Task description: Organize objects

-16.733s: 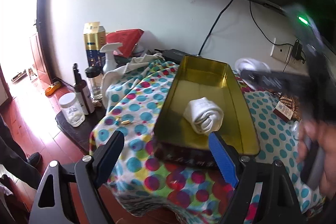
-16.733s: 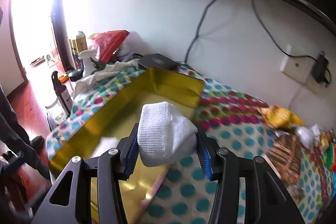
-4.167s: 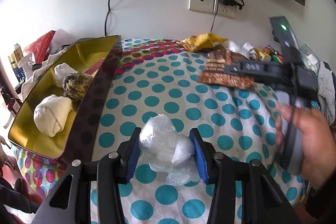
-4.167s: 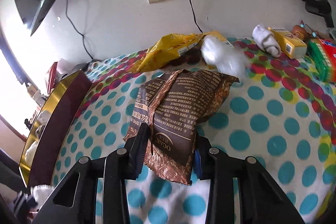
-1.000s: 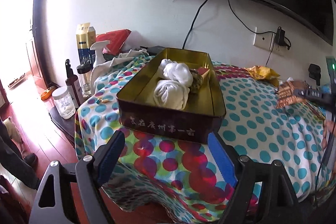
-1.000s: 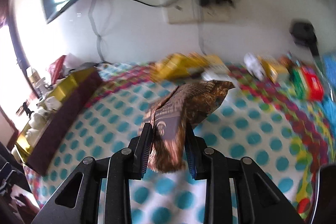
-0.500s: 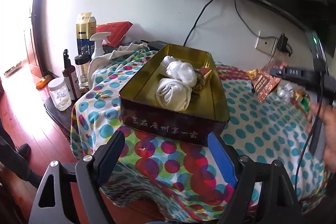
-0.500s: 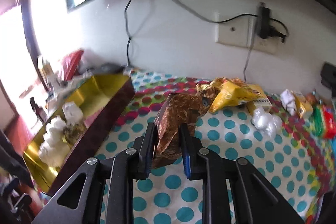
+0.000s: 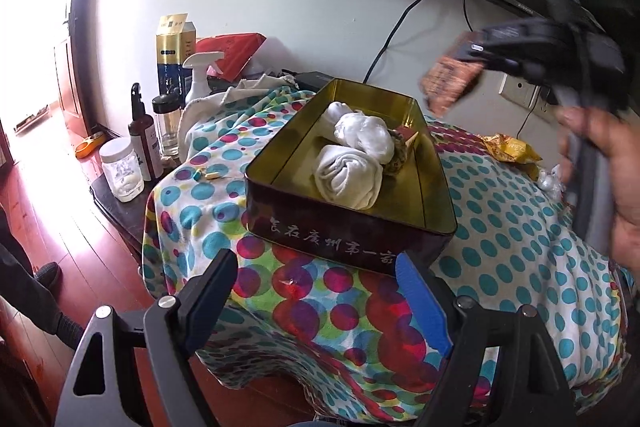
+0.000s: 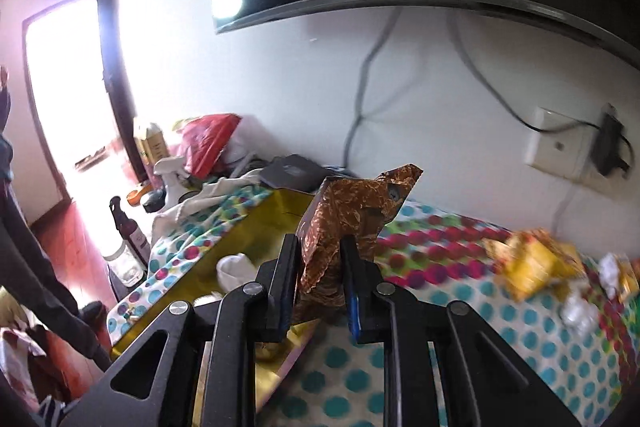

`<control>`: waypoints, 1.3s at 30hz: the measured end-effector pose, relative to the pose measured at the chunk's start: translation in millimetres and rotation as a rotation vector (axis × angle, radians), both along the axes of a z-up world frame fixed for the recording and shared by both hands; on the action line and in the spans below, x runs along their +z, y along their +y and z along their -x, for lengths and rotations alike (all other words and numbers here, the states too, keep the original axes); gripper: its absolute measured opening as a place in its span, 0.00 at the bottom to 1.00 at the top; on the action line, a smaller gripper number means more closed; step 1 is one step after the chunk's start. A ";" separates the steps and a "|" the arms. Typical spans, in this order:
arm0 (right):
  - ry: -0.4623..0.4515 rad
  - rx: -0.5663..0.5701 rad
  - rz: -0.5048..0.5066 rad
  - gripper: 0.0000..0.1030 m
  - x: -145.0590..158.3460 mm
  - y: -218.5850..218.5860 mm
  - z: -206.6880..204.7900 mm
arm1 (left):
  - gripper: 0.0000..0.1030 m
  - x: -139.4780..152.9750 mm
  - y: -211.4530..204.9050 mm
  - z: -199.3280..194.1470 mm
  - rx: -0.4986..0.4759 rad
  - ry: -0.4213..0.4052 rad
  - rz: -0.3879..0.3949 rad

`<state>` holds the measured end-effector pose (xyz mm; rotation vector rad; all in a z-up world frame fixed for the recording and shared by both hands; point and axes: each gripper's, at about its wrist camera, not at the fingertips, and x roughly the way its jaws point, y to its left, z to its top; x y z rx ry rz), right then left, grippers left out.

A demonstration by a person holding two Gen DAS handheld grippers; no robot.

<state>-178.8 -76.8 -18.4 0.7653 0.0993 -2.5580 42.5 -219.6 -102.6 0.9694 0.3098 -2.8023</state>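
Writing in pale brush-style Chinese characters runs along the dark maroon front wall of the tin (image 9: 340,239), too blurred to read with certainty; its inside is shiny gold metal, rectangular with rounded corners. In it lie two rolled white cloths (image 9: 352,163) of soft, ribbed fabric, with a brown mottled bundle and a small red piece tucked against their right side. The tin sits on a cloth (image 9: 500,227) printed with teal, red and green dots. The left gripper (image 9: 320,291) hangs low before the tin's front wall, its blue-padded fingers spread wide with nothing between them. The right gripper (image 10: 320,279) pinches a crinkled brown foil packet (image 10: 352,211), fingers pressed tight on its lower part; the packet stands up out of the jaws, in the air above the tin's near edge. From the left wrist view the packet shows blurred above the tin's far right corner, with a hand (image 9: 608,163) around the gripper's handle. Its print cannot be read. A gold and blue carton (image 9: 174,55) stands at the wall beside a white spray bottle (image 9: 198,75), a dark pump bottle (image 9: 142,143) and a clear jar (image 9: 120,169). A crumpled yellow bag (image 10: 528,263) lies on the dots to the right.
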 end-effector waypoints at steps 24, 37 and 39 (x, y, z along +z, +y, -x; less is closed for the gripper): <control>-0.042 0.060 -0.063 0.52 -32.3 -64.9 32.7 | 0.81 -5.3 -19.6 7.0 0.025 -0.015 -0.030; -0.022 -0.200 -0.026 0.84 -33.4 115.7 3.6 | 0.81 8.2 11.3 0.2 -0.027 0.045 0.065; -0.045 -0.257 -0.018 0.84 -44.3 148.8 3.5 | 0.81 9.8 19.4 -1.7 -0.040 0.053 0.066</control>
